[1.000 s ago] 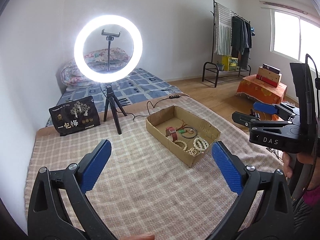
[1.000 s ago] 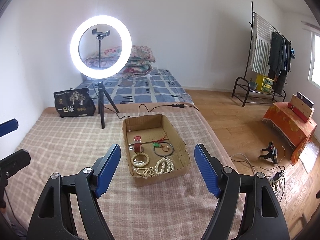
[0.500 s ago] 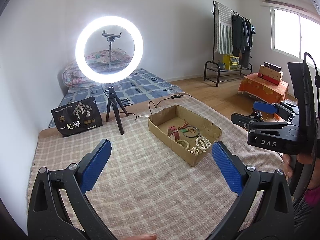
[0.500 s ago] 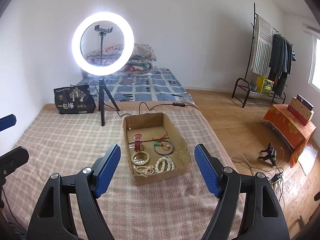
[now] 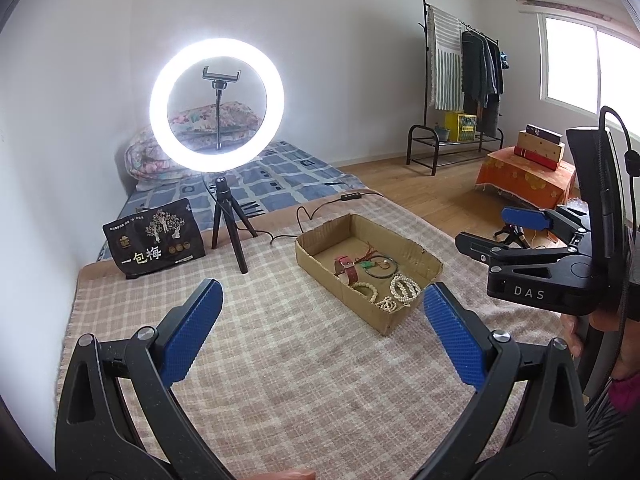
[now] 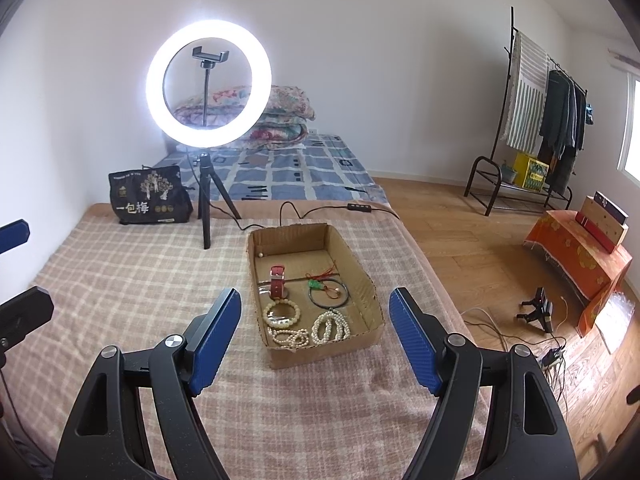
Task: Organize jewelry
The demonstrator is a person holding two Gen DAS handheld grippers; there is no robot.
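An open cardboard box [image 6: 320, 350] sits on the checked blanket [image 6: 120, 280]. Inside lie a red watch strap [image 6: 277, 282], a green pendant on red cord [image 6: 316, 285], a dark bangle [image 6: 329, 298] and several cream bead bracelets [image 6: 282, 314]. My right gripper [image 6: 315, 294] hovers open just short of the box, its blue pads wide apart with nothing between them. My left gripper [image 5: 323, 286] is open and empty too, with the box [image 5: 320, 256] ahead to its right. The right gripper [image 5: 482, 226] shows at the right edge of the left wrist view. The left gripper [image 6: 18, 272] shows at the left edge of the right wrist view.
A lit ring light on a small tripod [image 5: 218, 104] stands behind the box, its cable [image 5: 320, 208] trailing past the box's far end. A black snack bag [image 5: 154, 240] leans at the back left. The blanket's edge drops to wooden floor [image 6: 460, 240] on the right.
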